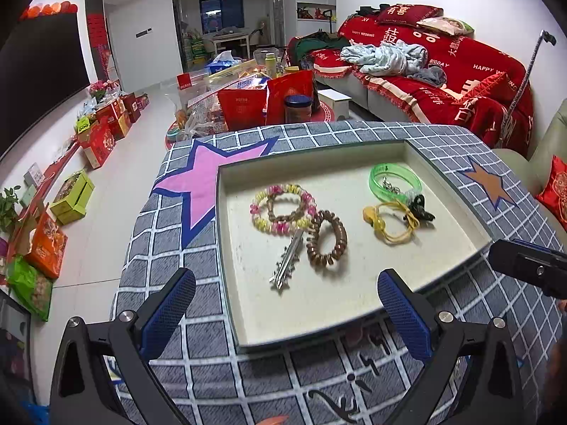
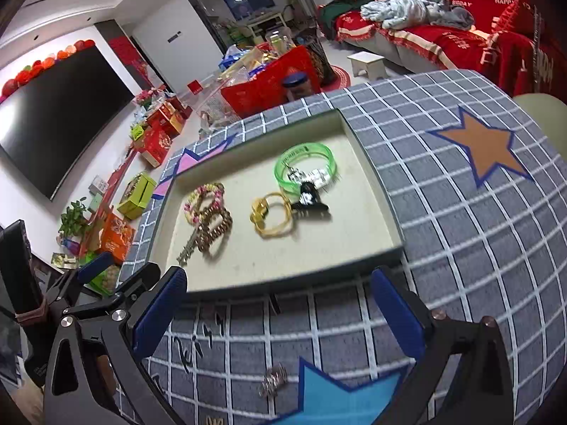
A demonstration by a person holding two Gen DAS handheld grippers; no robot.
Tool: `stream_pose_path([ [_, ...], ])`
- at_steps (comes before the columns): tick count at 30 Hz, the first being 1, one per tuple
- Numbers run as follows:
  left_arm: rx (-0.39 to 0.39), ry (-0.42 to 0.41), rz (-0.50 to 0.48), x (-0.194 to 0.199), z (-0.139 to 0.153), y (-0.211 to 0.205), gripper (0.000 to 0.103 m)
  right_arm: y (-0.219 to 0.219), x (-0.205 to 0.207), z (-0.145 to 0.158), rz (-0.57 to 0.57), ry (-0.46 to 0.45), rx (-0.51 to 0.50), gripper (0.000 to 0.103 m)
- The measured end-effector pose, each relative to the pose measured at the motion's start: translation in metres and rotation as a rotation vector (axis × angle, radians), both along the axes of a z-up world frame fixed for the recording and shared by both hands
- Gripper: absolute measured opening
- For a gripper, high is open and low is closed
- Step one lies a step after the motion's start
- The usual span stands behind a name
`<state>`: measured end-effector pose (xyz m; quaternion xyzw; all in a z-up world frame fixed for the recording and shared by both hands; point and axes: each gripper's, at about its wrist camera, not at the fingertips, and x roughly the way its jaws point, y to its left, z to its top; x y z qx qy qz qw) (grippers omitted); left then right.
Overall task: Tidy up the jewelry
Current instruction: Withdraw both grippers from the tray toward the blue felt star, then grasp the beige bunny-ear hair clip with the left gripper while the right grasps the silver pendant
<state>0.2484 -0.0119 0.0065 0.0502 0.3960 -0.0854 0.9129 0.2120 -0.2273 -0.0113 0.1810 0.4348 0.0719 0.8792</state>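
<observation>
A shallow cream-lined tray (image 1: 354, 283) (image 2: 375, 177) lies on the checked cloth. On its left side are a pink-and-yellow coil hair tie (image 1: 264, 225) (image 2: 189, 209), a brown coil tie (image 1: 327, 244) (image 2: 216, 230) and a silver hair clip (image 1: 287, 265) (image 2: 187, 249). To the right lie a green bangle (image 1: 379, 184) (image 2: 319, 152), a yellow tie (image 1: 389, 221) (image 2: 273, 214) and a black claw clip (image 1: 421, 209) (image 2: 312, 205). My left gripper (image 1: 287, 279) hovers open over the tray's near edge. Just before that edge, my right gripper (image 2: 278, 279) is open and empty.
A small silver coil (image 2: 273, 382) lies on the grey checked tablecloth (image 2: 460, 248) near a blue star patch. Beyond the table stand red bags (image 1: 244, 106), gift boxes (image 1: 99, 134) along the floor, a red-covered sofa (image 1: 443, 81) and a dark TV (image 2: 60, 124).
</observation>
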Motion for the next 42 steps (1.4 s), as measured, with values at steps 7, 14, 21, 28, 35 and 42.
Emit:
stream_pose_path([
  [7,0.0,0.015,-0.01,-0.022,-0.002,0.004,0.103,0.008,-0.019,-0.001,0.006,0.026,-0.023,0.103],
  [14,-0.015,0.036,-0.017,-0.047,-0.006,0.013,0.103,0.016,-0.035,-0.011,0.005,0.065,-0.028,0.103],
  [21,-0.045,0.08,-0.034,-0.071,-0.018,0.02,0.103,0.014,-0.051,-0.021,-0.011,0.1,-0.021,0.103],
  [28,-0.086,0.155,-0.047,-0.094,-0.039,0.027,0.103,0.015,-0.062,-0.032,-0.011,0.13,-0.024,0.103],
  [35,-0.088,0.181,-0.087,-0.121,-0.047,0.015,0.103,0.024,-0.064,-0.043,0.007,0.157,-0.019,0.103],
  [42,-0.101,0.214,-0.073,-0.135,-0.053,0.007,0.103,0.031,-0.064,-0.046,0.022,0.161,-0.026,0.103],
])
